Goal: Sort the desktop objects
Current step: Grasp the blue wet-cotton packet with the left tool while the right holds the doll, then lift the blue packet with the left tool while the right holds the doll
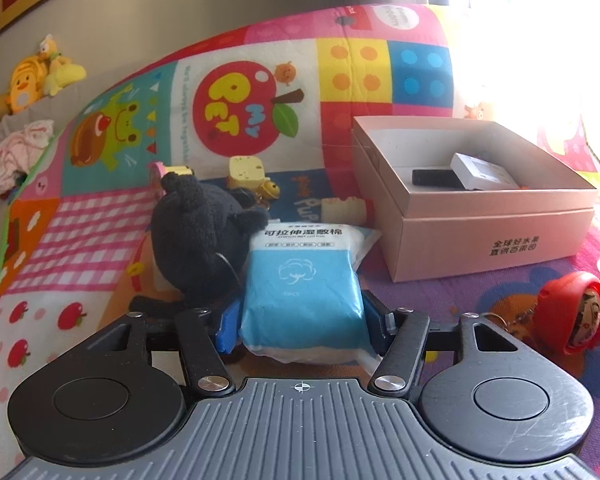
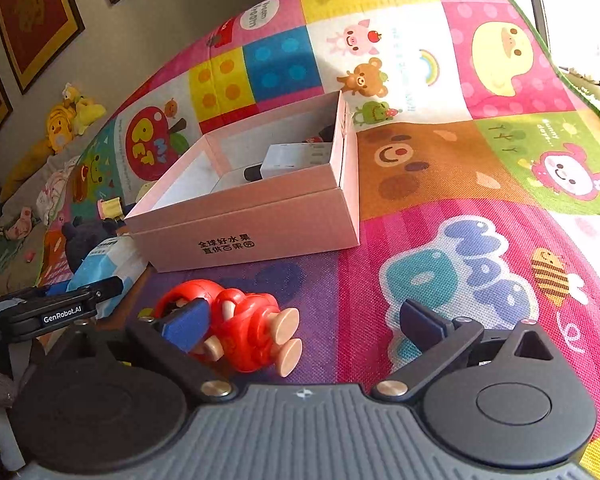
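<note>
Left claw [image 1: 302, 320] clamps my one blue cotton-pad pack [image 1: 304, 284]. Right claw [image 2: 304, 328] gapes wide beside one red doll [image 2: 240, 328], gripping nothing. One pink box [image 2: 256, 224] stands beyond.

Bkgd, non-task stuff only

Bright cartoon play mat [image 1: 112, 216] covers the surface, w/ apple "MY PET" patch [image 1: 236, 108], frog patch & dotted squares. Yellow plush toys [image 1: 28, 76] piled at upper left on a grey sofa [image 1: 4, 120], pink-white crumpled cloth [image 1: 16, 156] just below them. Framed red-gold pictures [image 2: 36, 20] on the beige wall [image 1: 180, 0]. Window glare [image 1: 540, 20] at right, detail washed out.
</note>
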Tool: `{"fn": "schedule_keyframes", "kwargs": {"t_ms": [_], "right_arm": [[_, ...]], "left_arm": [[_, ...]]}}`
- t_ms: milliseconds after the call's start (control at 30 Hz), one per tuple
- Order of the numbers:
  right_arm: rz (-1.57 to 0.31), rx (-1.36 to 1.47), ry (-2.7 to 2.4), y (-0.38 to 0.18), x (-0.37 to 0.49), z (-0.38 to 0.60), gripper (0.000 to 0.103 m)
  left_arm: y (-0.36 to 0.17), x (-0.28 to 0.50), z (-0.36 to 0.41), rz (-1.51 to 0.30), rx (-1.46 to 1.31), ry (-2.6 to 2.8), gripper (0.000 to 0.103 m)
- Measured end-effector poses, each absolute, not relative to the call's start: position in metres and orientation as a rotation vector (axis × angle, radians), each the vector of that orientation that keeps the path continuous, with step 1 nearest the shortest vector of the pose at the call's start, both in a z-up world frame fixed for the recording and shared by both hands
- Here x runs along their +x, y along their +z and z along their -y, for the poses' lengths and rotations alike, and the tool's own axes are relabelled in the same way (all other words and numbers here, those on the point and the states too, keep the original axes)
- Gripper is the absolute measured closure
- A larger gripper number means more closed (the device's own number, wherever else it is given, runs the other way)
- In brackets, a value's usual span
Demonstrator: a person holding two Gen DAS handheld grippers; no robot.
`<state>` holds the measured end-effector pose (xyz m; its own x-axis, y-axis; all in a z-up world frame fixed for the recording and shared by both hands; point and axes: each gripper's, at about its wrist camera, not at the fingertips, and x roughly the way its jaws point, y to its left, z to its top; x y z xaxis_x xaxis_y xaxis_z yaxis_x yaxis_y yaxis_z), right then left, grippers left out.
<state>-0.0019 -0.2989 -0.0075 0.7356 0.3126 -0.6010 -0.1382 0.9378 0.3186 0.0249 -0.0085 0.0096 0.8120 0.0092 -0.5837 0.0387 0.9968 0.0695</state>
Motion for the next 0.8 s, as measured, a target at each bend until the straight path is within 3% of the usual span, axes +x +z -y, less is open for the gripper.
{"fn": "schedule_keyframes", "kwargs": {"t_ms": [167,300,433,500,567,667,800], "right_arm": [[-0.669,0.136,0.268,0.000,-0.009,0.287,0.001],[-0.606,-0.074,0.319,0.013,-0.022,0.269,0.001],[-0.553,-0.311,0.357,0.018,-0.030,0.241,0.001],[-0.559,-0.370,0.384,0.015,-0.030,0.232,0.007],[-0.575,-0.433,0.403,0.008,-0.027,0.221,0.027],[-0.600,-0.478,0.401,-0.001,-0.018,0.214,0.045],[-0.708,-0.300,0.378,0.009,0.003,0.228,0.048]], "left_arm": [[0.011,-0.016,0.010,-0.643,0.038,-0.085,0.034],[0.005,-0.025,0.010,-0.637,0.024,-0.103,0.012],[0.004,-0.019,0.003,-0.655,-0.035,-0.098,0.006],[0.002,-0.018,0.002,-0.663,-0.042,-0.109,0.005],[0.002,-0.020,0.001,-0.656,-0.045,-0.114,0.003],[0.001,-0.020,0.000,-0.663,-0.053,-0.122,0.002],[0.000,-0.019,-0.003,-0.675,-0.076,-0.126,0.002]]}}
